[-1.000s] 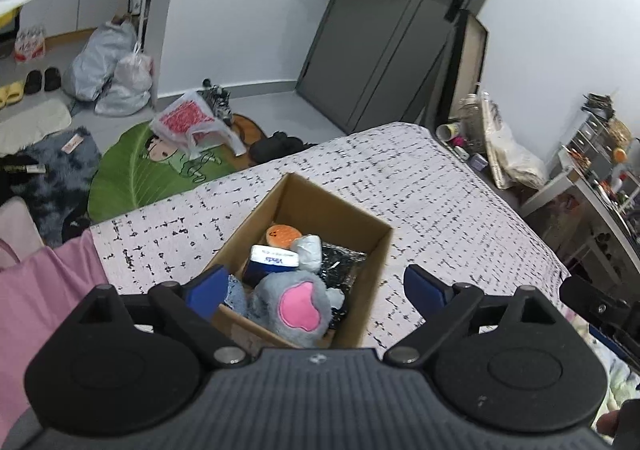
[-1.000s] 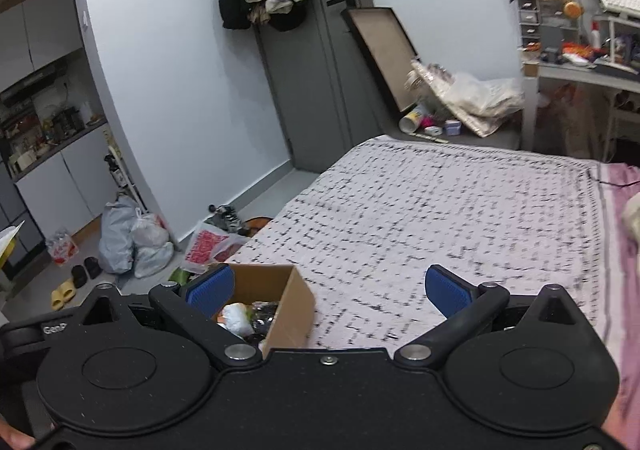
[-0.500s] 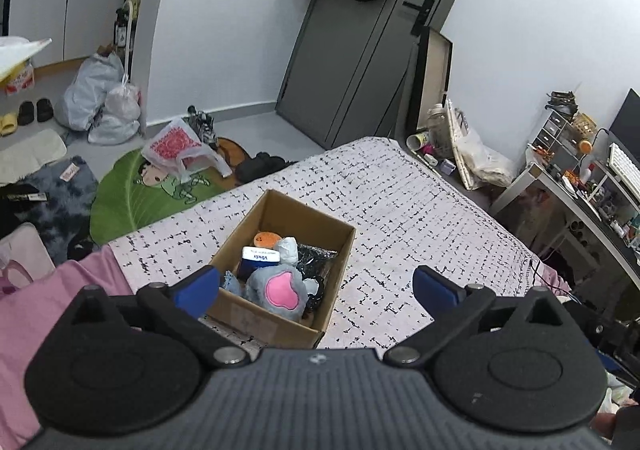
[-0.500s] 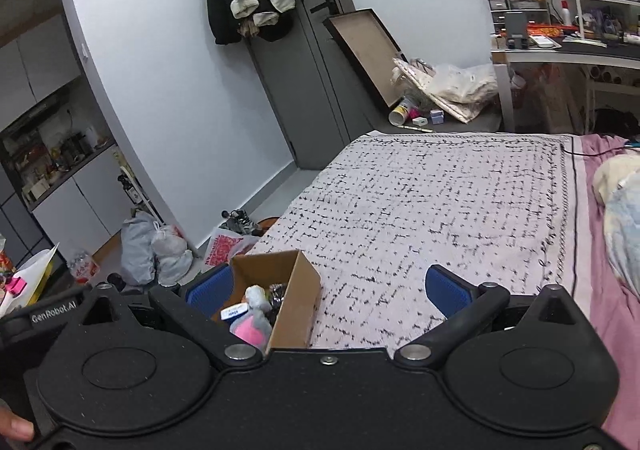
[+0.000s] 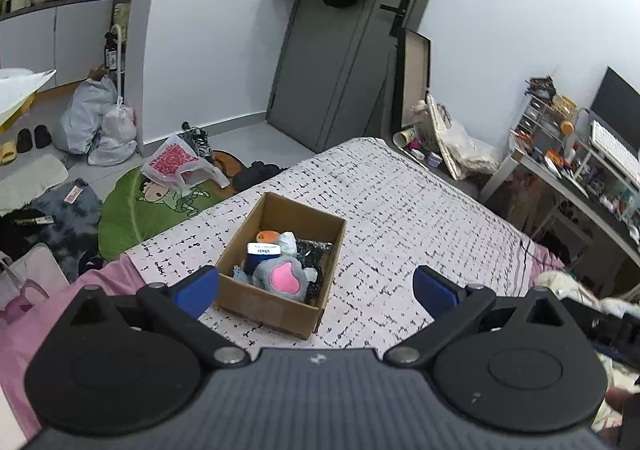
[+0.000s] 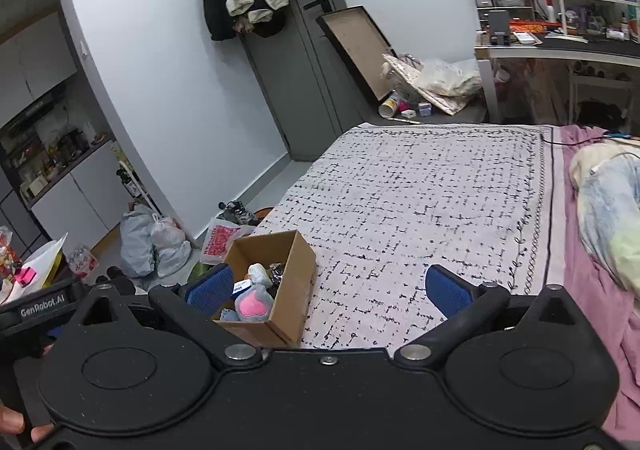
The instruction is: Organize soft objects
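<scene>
While both tools, left (image 5: 316, 284) and right (image 6: 330, 288), sit spread wide and empty, the box (image 5: 298, 216) of plushies (image 5: 280, 278) rests on the bed (image 5: 400, 218) just ahead.

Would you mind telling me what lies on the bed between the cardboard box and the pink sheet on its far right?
Nothing: in the right wrist view, only the bare patterned bedspread lies between cardboard box and pink sheet.

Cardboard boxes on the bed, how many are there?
1: the cardboard box sits on the patterned blanket near the bed's left edge, holding soft items. None other shows.
</scene>
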Tool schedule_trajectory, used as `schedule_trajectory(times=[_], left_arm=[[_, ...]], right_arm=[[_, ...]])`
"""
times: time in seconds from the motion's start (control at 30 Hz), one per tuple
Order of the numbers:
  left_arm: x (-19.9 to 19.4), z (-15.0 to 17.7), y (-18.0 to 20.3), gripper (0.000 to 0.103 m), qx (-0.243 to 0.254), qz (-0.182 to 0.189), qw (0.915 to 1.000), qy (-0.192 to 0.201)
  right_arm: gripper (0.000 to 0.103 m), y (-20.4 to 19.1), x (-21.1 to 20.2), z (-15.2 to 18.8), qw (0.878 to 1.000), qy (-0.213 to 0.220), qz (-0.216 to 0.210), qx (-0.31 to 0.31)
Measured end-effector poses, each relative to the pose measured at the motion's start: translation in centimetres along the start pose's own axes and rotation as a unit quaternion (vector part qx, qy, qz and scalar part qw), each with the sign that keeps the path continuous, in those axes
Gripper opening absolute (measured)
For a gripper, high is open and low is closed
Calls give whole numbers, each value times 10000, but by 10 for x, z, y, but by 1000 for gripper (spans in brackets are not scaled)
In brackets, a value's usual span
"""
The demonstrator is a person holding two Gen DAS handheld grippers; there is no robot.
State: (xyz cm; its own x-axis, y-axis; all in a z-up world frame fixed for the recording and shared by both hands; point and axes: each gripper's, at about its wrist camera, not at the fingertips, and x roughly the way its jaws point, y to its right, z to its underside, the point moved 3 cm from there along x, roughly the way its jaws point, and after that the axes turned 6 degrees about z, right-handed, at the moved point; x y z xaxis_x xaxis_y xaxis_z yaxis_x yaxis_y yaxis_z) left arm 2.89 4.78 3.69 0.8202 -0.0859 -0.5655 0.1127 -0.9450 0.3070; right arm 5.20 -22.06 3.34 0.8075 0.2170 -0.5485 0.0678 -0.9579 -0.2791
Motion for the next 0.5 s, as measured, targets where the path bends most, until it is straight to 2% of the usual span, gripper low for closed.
schedule_trajectory(times=[0.1, 0.27, 0.5], left_arm=[[-6, 2, 6, 102, 242, -21, 9997, -46], [-20, 3, 8, 102, 368, 59, 9993, 6], [-26, 8, 10, 102, 610, 205, 9978, -145]], right_arm=[[103, -7, -8, 1, 10000, -24, -2, -32], [103, -18, -17, 9, 9993, -34, 66, -377], [103, -11, -20, 26, 9991, -381, 23, -159]])
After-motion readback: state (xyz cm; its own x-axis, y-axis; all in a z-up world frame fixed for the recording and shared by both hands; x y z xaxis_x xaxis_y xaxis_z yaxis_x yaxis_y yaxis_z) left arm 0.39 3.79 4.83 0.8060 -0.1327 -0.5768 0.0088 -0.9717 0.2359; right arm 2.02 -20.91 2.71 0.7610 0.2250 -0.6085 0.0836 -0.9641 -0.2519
